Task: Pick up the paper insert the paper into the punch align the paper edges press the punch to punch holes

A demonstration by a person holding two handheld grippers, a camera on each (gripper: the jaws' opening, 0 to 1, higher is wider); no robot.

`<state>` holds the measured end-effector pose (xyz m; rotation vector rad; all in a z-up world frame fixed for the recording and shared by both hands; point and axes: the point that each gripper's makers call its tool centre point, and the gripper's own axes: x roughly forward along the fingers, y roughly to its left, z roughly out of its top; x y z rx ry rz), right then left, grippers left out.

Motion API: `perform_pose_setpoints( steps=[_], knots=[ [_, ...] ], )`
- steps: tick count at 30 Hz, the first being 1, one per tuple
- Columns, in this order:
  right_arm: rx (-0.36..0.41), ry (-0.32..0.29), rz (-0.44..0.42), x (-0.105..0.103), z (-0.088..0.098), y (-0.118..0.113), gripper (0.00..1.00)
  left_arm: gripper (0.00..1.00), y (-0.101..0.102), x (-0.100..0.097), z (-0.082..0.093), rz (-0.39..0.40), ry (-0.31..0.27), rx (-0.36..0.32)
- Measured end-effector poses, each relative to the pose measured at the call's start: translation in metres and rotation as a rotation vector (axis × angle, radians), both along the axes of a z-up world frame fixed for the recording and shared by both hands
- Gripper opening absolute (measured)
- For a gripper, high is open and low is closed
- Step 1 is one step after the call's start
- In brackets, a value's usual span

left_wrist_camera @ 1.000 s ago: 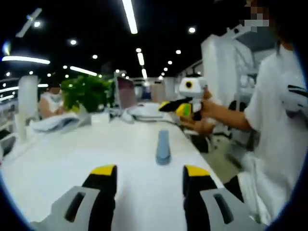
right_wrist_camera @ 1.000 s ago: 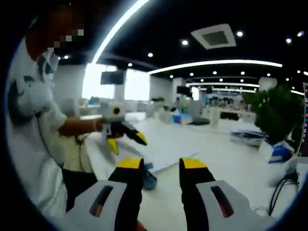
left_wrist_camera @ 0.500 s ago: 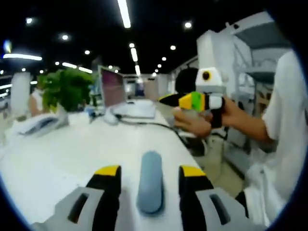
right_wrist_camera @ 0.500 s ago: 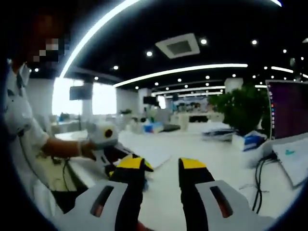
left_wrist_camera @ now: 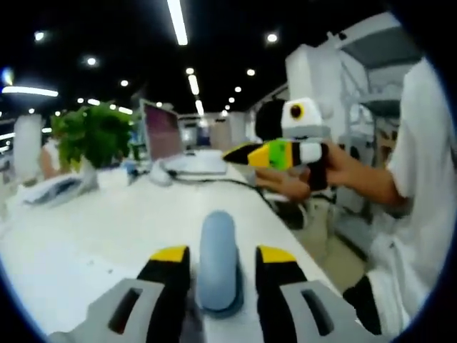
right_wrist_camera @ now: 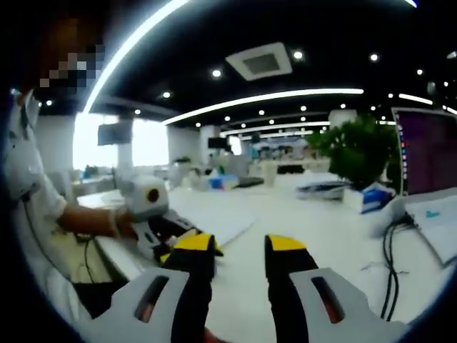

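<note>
Between the left gripper (left_wrist_camera: pixel 222 259) fingers (left_wrist_camera: pixel 170 266), which stand apart, a blue-grey punch (left_wrist_camera: pixel 218 259) is seen lying lengthwise on the counter (left_wrist_camera: pixel 86 236); whether the pads touch its sides cannot be told. The right gripper (right_wrist_camera: pixel 240 246) fingers (right_wrist_camera: pixel 193 249) are likewise parted and nothing is held between them; in the left gripper view that gripper (left_wrist_camera: pixel 246 155) is carried by a hand (left_wrist_camera: pixel 303 179) in the air, up and to the right of the left fingers, well apart from the punch.

Beyond and left of the right fingers, a white sheet of paper (right_wrist_camera: pixel 218 223) is seen lying flat on the counter, just past the left gripper (right_wrist_camera: pixel 187 239) as it shows there. The paper is not yet lifted, so the task is judged to be at its start.

A slip is judged likely if the punch is squeezed: its top is rounded, smooth and plastic-looking, and it may squirt forward from the fingers or skate on the glossy white counter. The paper is thin and limp, flush with a hard surface, so an edge may be missed or creased, and more than one sheet may be taken if it is a stack. A cable (left_wrist_camera: pixel 214 182) trails across the counter beyond the left fingers and may be snagged
</note>
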<state>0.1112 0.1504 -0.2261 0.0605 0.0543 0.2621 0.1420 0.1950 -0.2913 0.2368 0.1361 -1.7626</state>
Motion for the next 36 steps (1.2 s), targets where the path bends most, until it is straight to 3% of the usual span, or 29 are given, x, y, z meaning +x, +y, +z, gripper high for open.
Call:
perform_pose_setpoints(
  steps=[4,11,16,18,24,28,29,36],
  knots=[
    [0.002,0.007,-0.008,0.004,-0.001,0.006,0.26,0.32,0.0,0.002,0.001,0.004,0.002,-0.005],
    [-0.06,0.004,-0.009,0.013,0.003,0.027,0.21,0.26,0.0,0.003,0.001,0.011,0.017,-0.003],
    [-0.028,-0.011,-0.013,0.026,0.01,0.046,0.12,0.26,0.0,0.003,0.001,0.011,0.019,-0.001],
    [-0.037,0.012,-0.022,0.034,0.006,0.053,0.06,0.25,0.0,0.003,0.0,0.013,0.019,0.0],
    [-0.115,0.036,-0.039,0.051,-0.004,0.07,0.05,0.25,0.0,0.004,0.0,0.013,0.023,0.001],
    [-0.209,0.077,-0.068,0.057,-0.02,0.072,0.04,0.25,0.0,0.004,0.0,0.012,0.026,0.002],
    [-0.2,0.055,-0.077,0.056,-0.018,0.07,0.04,0.25,0.0,0.004,0.0,0.013,0.027,0.003],
    [-0.176,0.098,-0.108,0.056,-0.02,0.061,0.03,0.25,0.0,0.004,0.0,0.012,0.027,0.004]
  ],
)
